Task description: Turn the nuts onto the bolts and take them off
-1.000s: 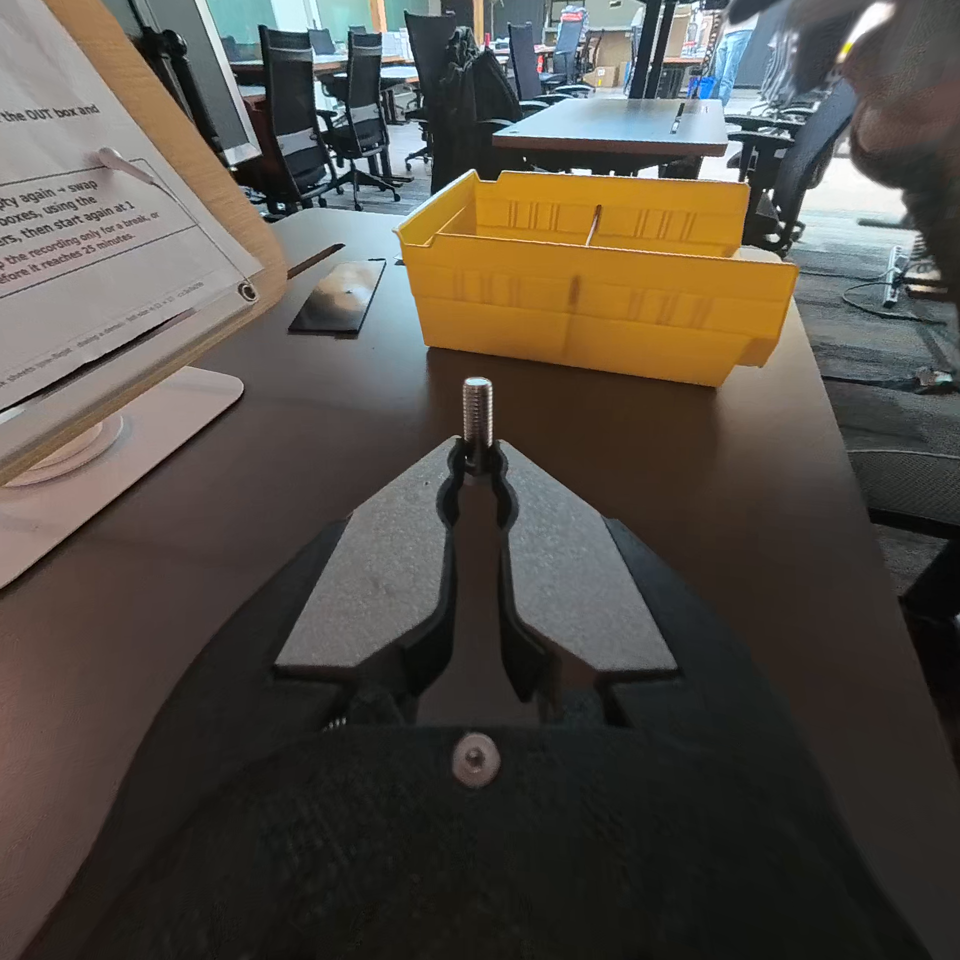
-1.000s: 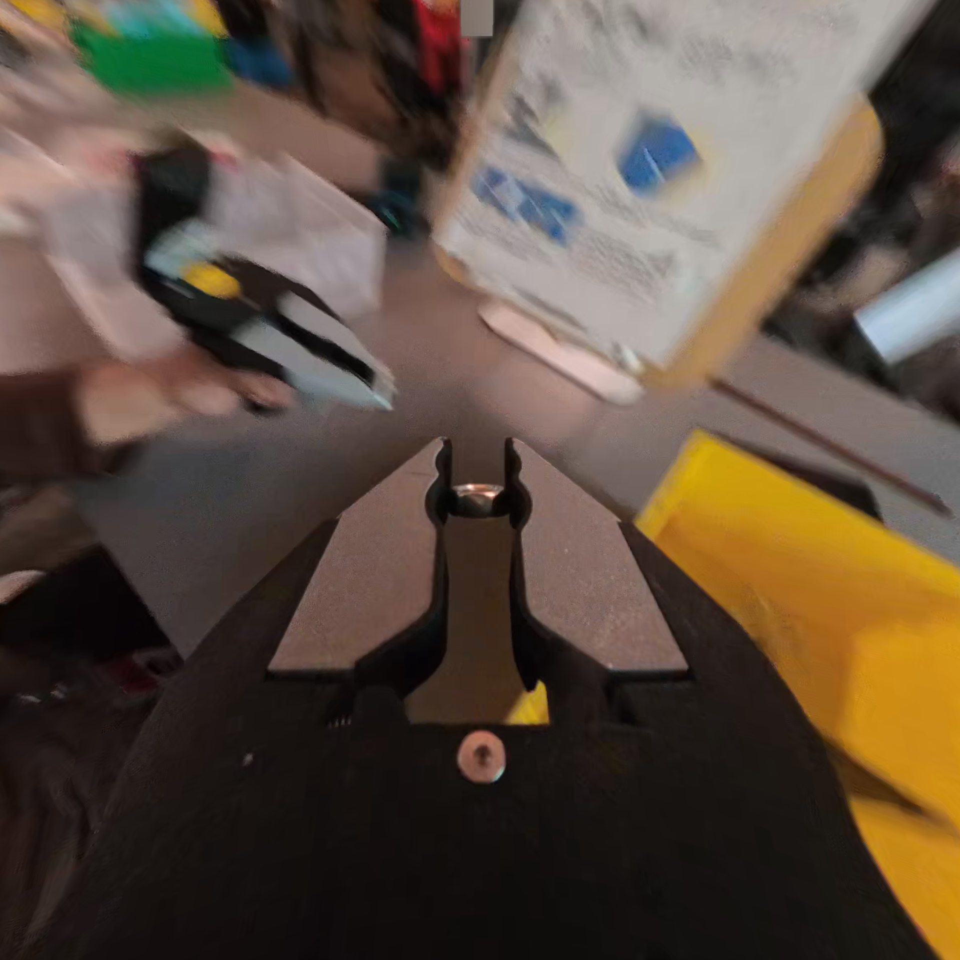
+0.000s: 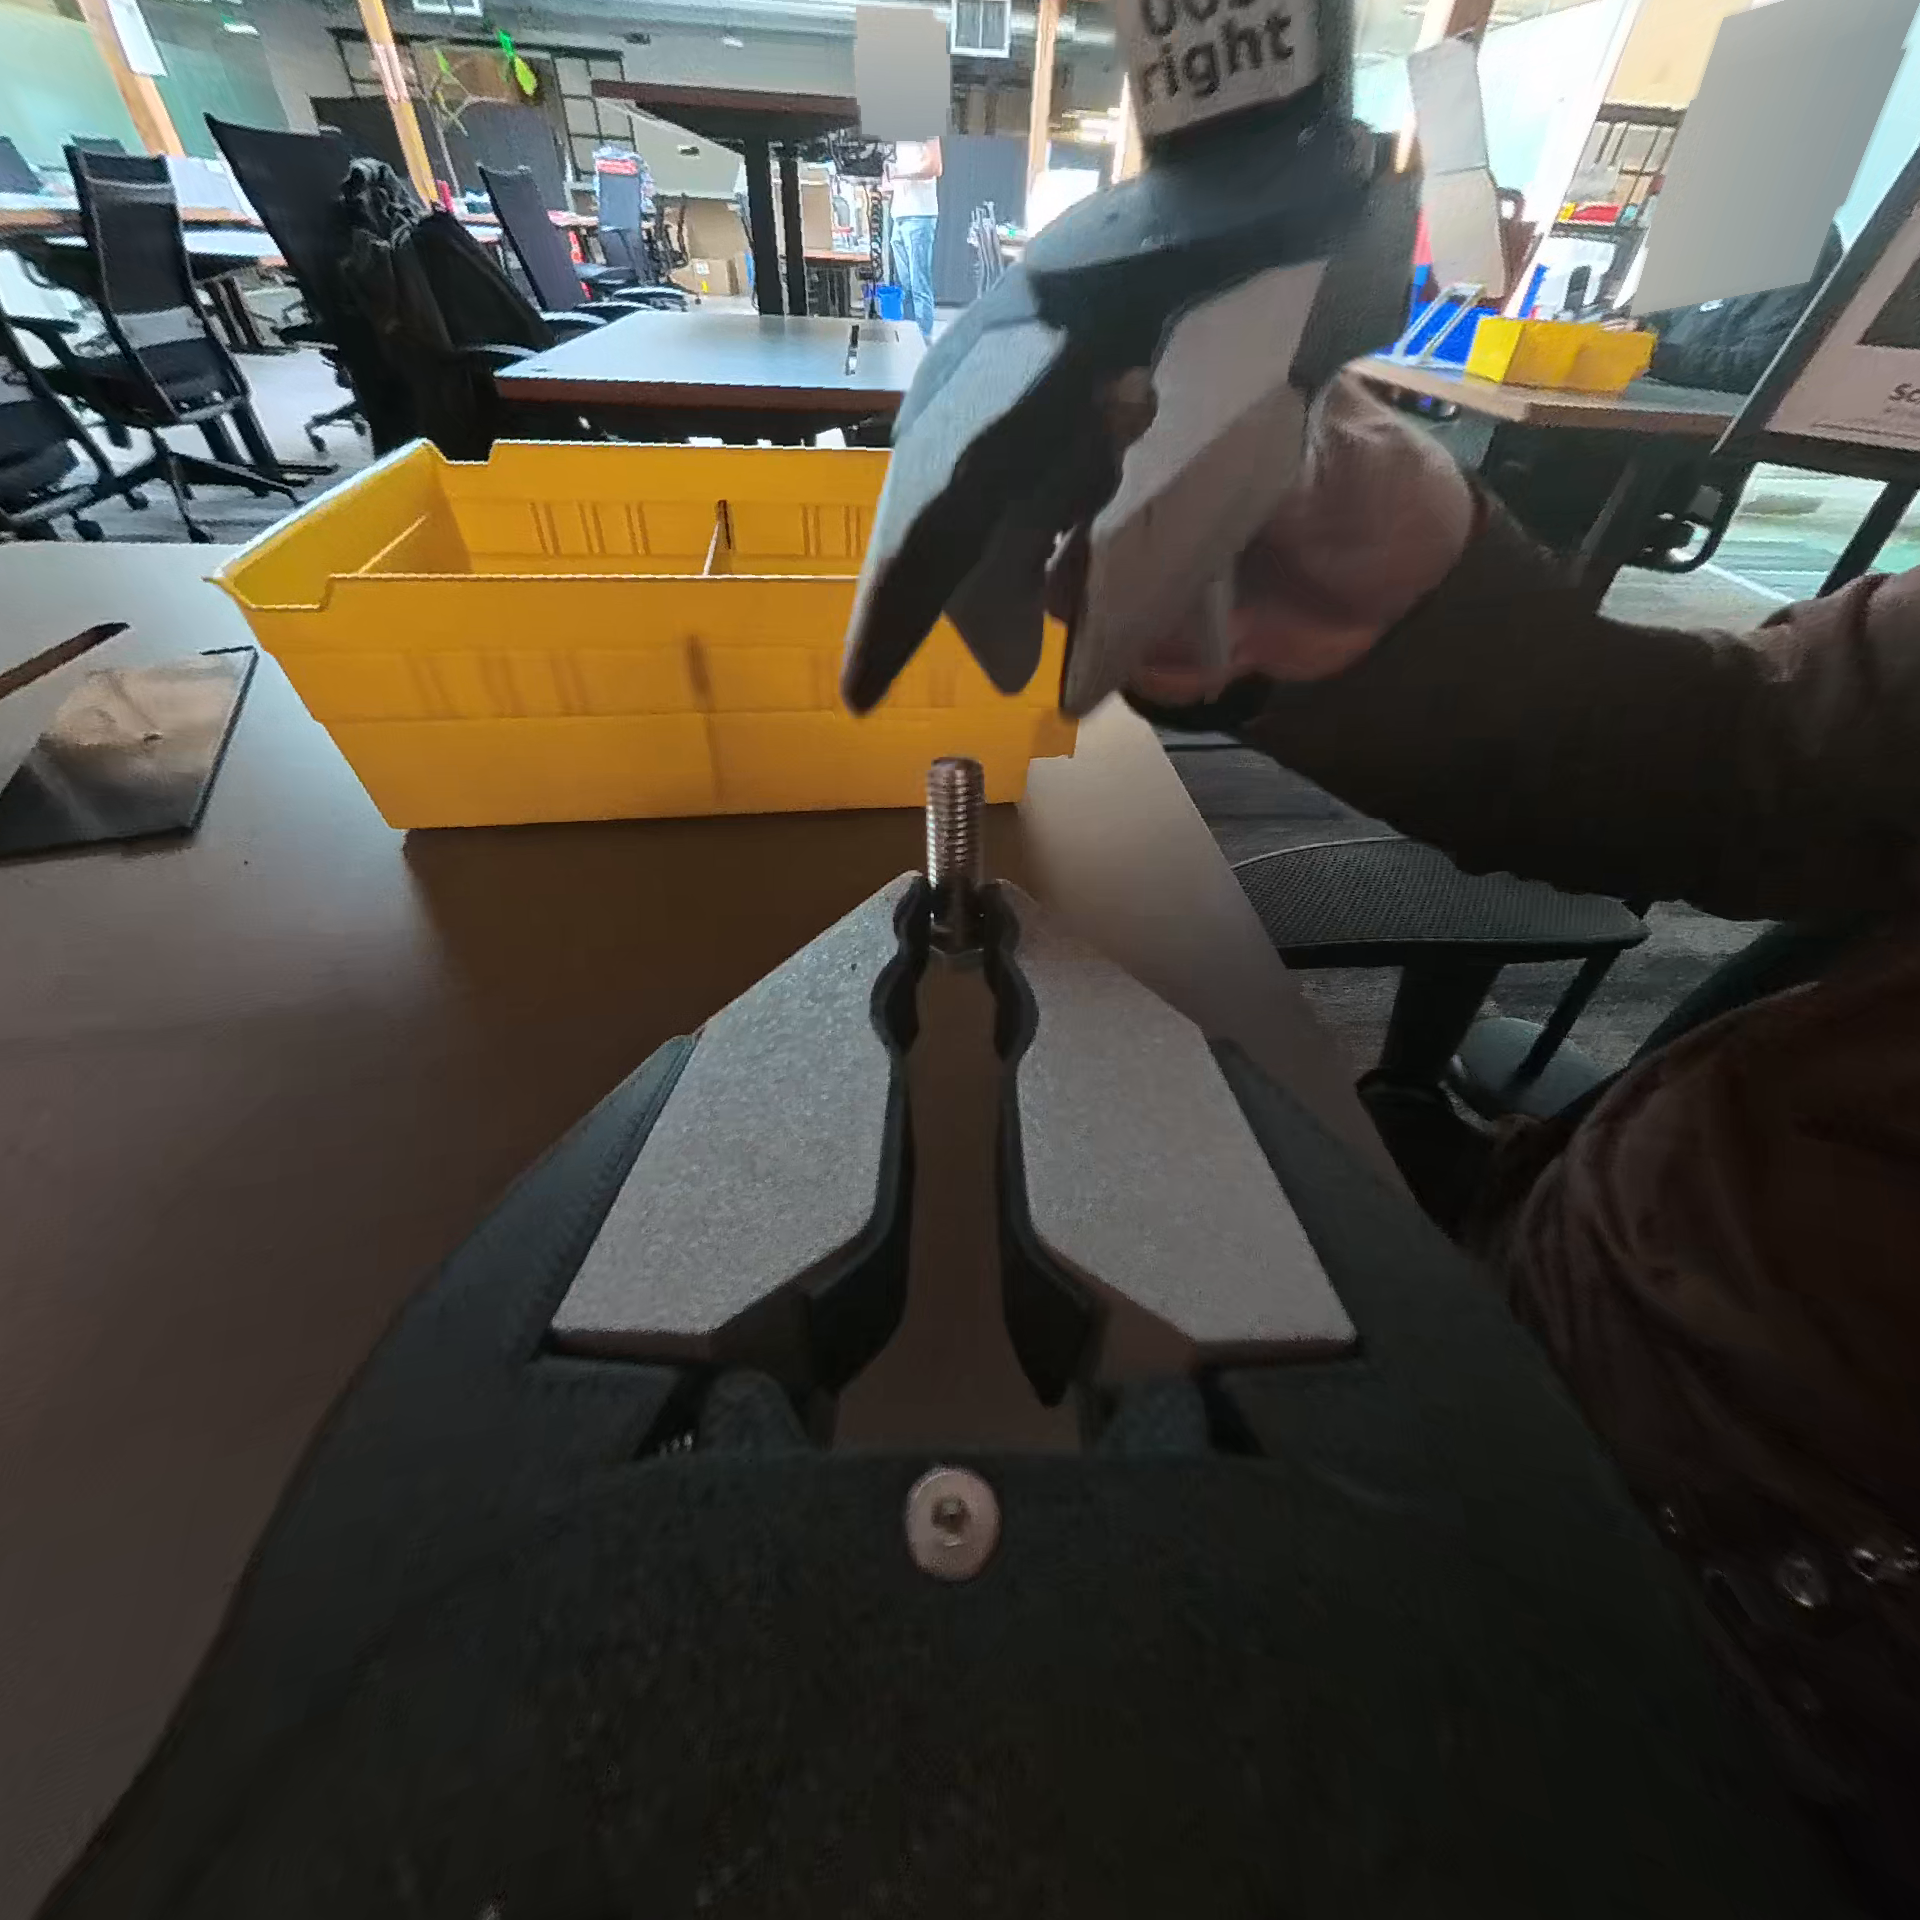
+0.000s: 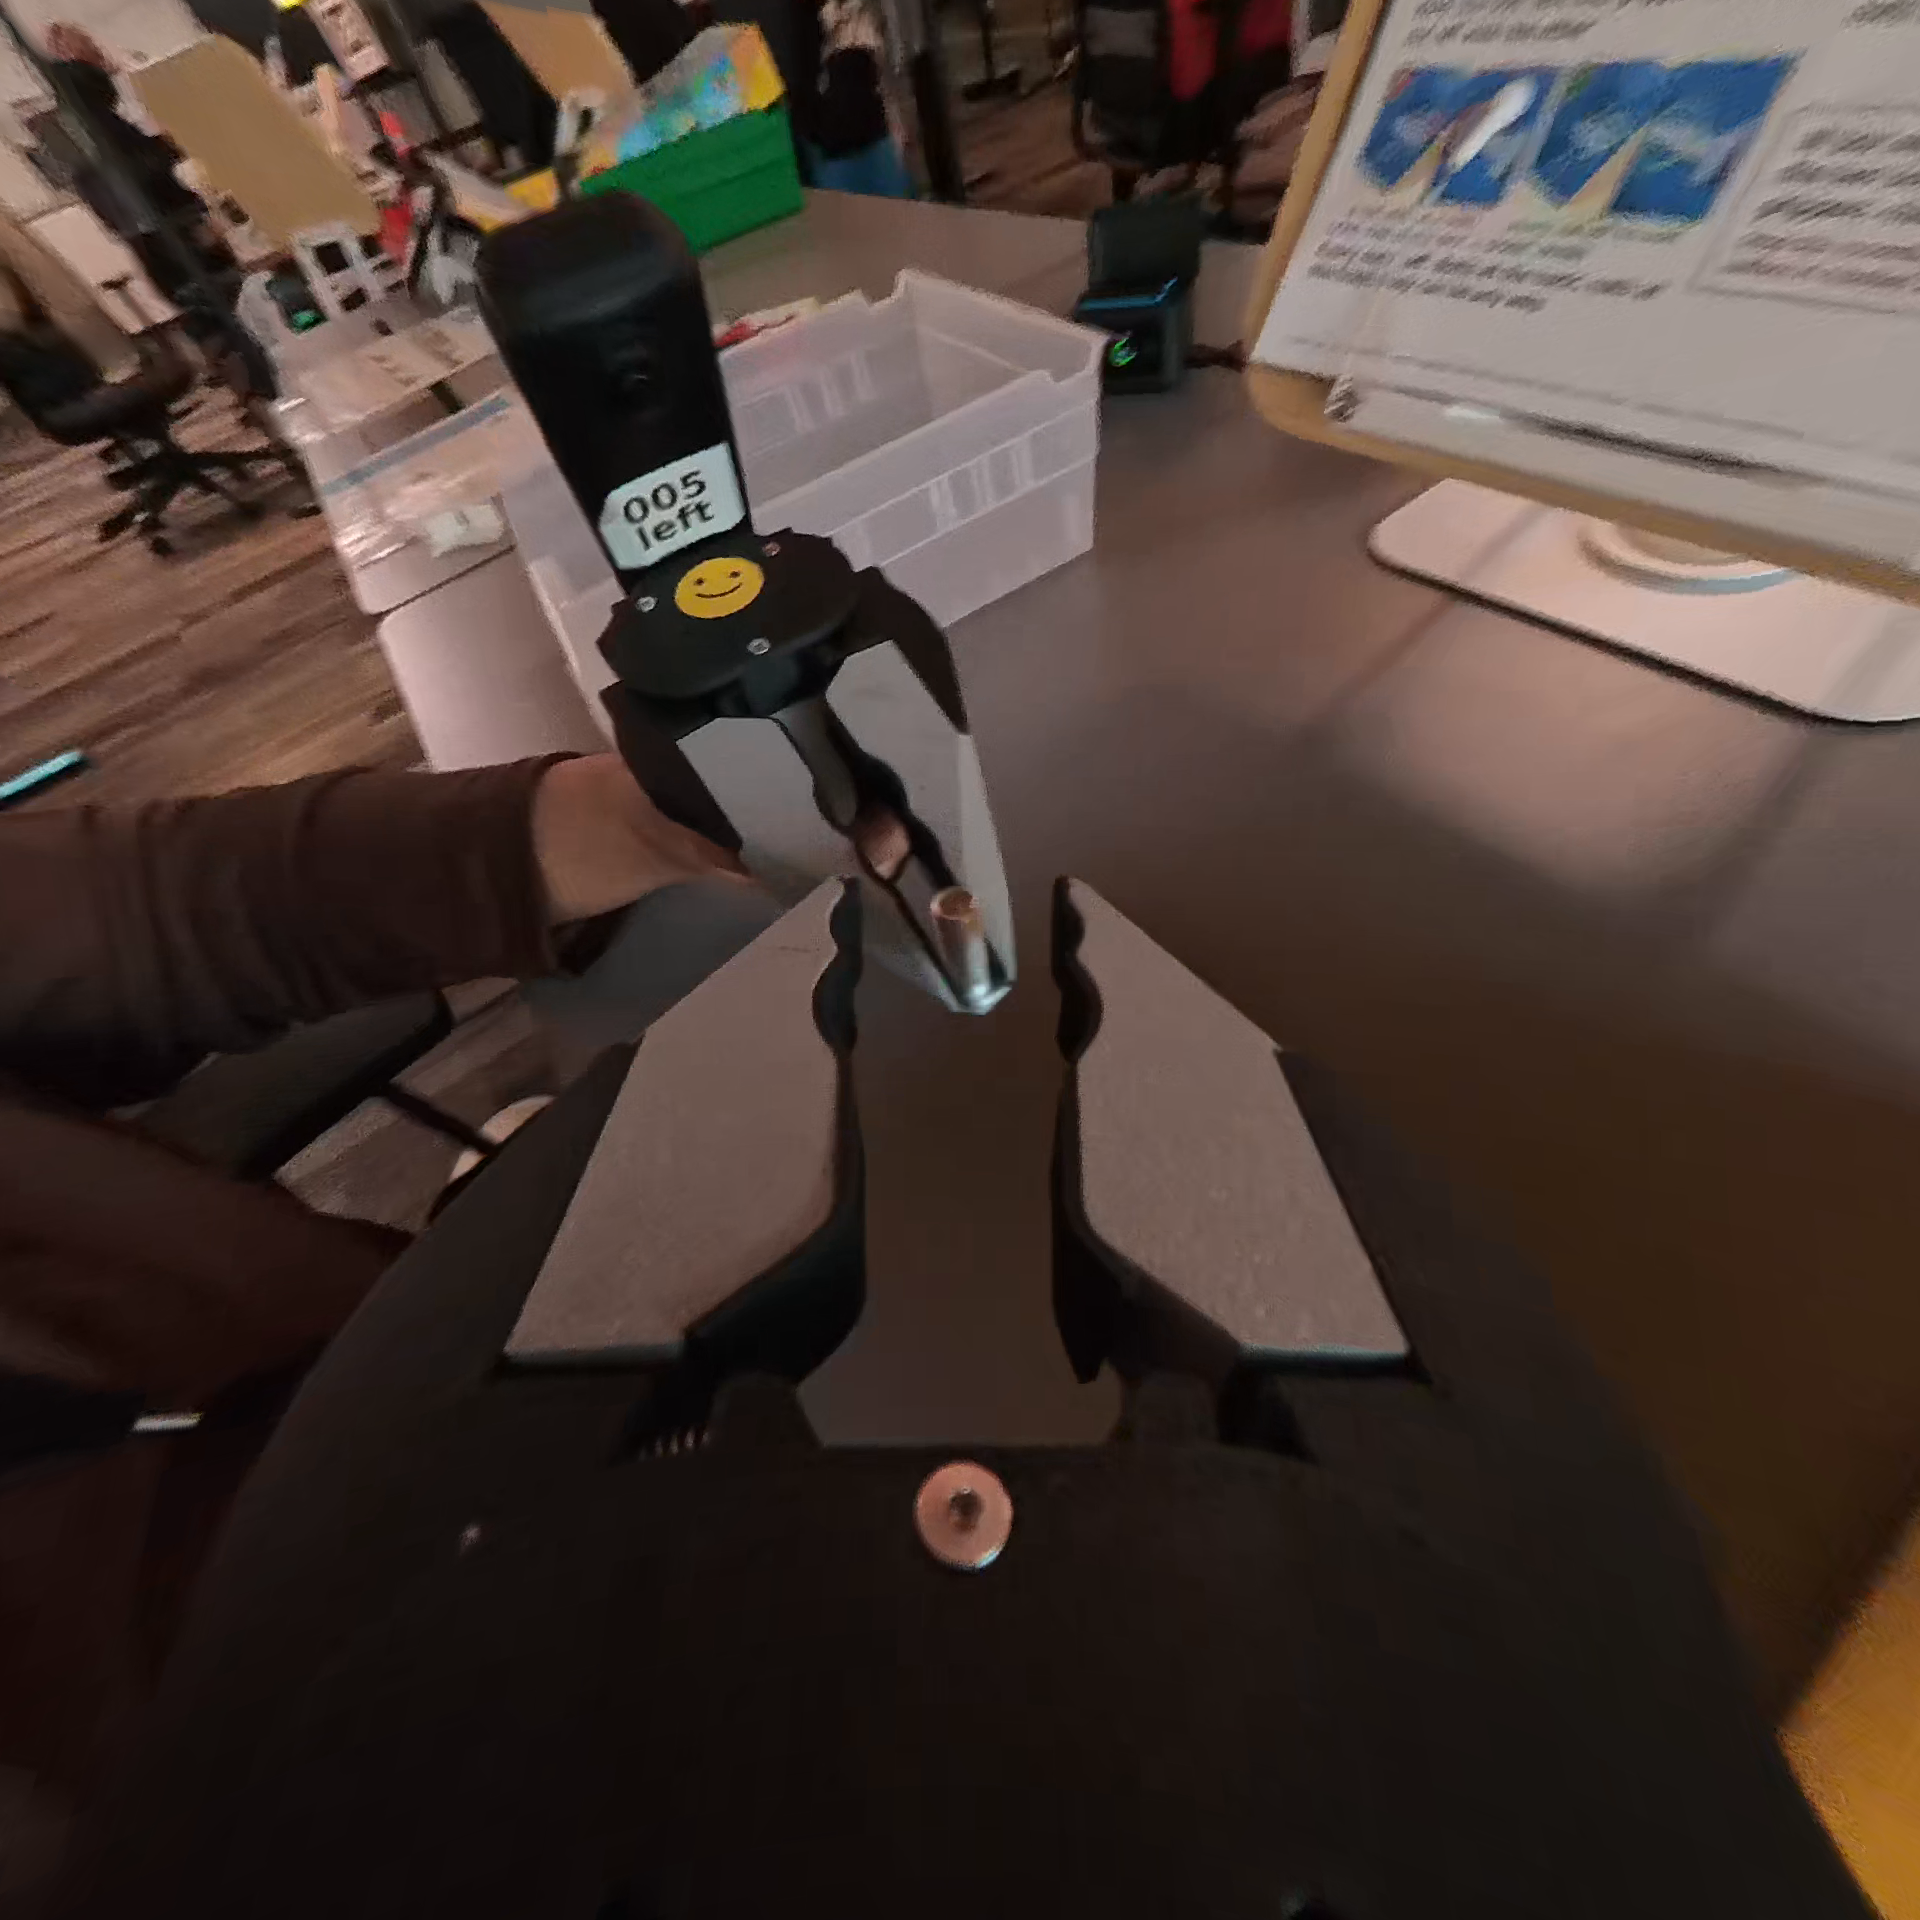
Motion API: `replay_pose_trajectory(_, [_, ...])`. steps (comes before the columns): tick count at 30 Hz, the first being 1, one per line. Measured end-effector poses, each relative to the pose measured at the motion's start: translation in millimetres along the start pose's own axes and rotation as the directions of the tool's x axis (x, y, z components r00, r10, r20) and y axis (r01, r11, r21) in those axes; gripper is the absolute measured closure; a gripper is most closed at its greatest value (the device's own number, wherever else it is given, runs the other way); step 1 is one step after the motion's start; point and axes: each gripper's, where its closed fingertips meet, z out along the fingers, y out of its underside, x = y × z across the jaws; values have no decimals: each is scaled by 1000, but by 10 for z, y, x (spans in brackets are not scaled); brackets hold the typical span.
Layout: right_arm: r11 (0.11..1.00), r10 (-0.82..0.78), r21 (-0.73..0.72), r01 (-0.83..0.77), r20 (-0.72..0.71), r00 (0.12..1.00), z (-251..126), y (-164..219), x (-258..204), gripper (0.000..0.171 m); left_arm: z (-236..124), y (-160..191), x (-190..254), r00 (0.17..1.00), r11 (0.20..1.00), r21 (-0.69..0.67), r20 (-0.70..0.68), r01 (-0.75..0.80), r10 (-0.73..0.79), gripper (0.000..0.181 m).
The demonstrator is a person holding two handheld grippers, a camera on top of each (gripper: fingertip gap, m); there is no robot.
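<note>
Left gripper clamped on upright bolt, near yellow bin. Right gripper spread wide, empty, above bolt.

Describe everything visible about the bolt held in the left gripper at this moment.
The bolt is a short, silvery metal one with a threaded shank standing upright. Its lower end, apparently the head, is pinched between the tips of the left gripper, which is shut on it. No nut sits on the visible threads; the top end is bare. It is held above the dark table, in front of the yellow bin. The right gripper hangs open above it, not touching.
</note>
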Motion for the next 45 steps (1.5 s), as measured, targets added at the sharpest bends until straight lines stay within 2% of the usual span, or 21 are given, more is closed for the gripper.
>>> replay_pose_trajectory(2, [998,20,-67,-19,12,1000,144,101,19,148,5,-22,1,1000,1000,8,16,-17,17,173])
replay_pose_trajectory(5, [996,29,-86,-28,16,999,230,114,53,163,4,-20,-63,998,1000,-1,65,-14,14,173])
replay_pose_trajectory(10, [991,-50,-125,38,-88,995,162,52,236,164,-62,-93,-220,990,998,48,133,51,-57,174])
replay_pose_trajectory(14, [994,-68,-99,47,-228,971,-149,-155,574,164,-171,-54,-388,972,999,18,233,40,-43,181])
replay_pose_trajectory(17, [988,-125,-133,73,-447,886,-586,-334,1167,165,-175,43,-486,960,994,-9,259,113,-107,181])
replay_pose_trajectory(19, [980,-128,-197,18,-565,815,-882,-331,1675,165,-157,117,-517,955,988,-29,262,149,-136,181])
replay_pose_trajectory(23, [928,-74,-325,-183,-641,764,-1108,49,2448,165,-138,215,-559,950,982,-64,274,176,-152,181])
replay_pose_trajectory(26, [873,-59,-409,-264,-627,777,-1020,424,2671,163,-141,236,-575,947,979,-66,274,190,-166,181])
replay_pose_trajectory(29, [859,-54,-422,-289,-636,769,-1022,530,2713,158,-143,246,-582,946,977,-67,273,201,-176,181])
replay_pose_trajectory(36, [944,-20,-278,-176,-584,812,-1130,250,2260,146,-98,334,-604,941,974,-116,302,196,-154,168])
replay_pose_trajectory(38, [959,-30,-248,-136,-565,824,-1171,229,2075,146,-97,388,-639,935,973,-153,334,175,-116,163])
replay_pose_trajectory(41, [982,-12,-164,-88,-529,849,-1242,190,1789,137,-133,429,-677,913,968,-239,407,82,23,155])
replay_pose_trajectory(43, [992,11,-109,-70,-468,884,-1269,184,1565,129,-171,355,-621,890,968,-247,450,44,75,151])
replay_pose_trajectory(45, [996,18,-68,-52,-426,904,-1324,195,1381,117,-281,121,-434,876,980,-197,475,13,84,149])
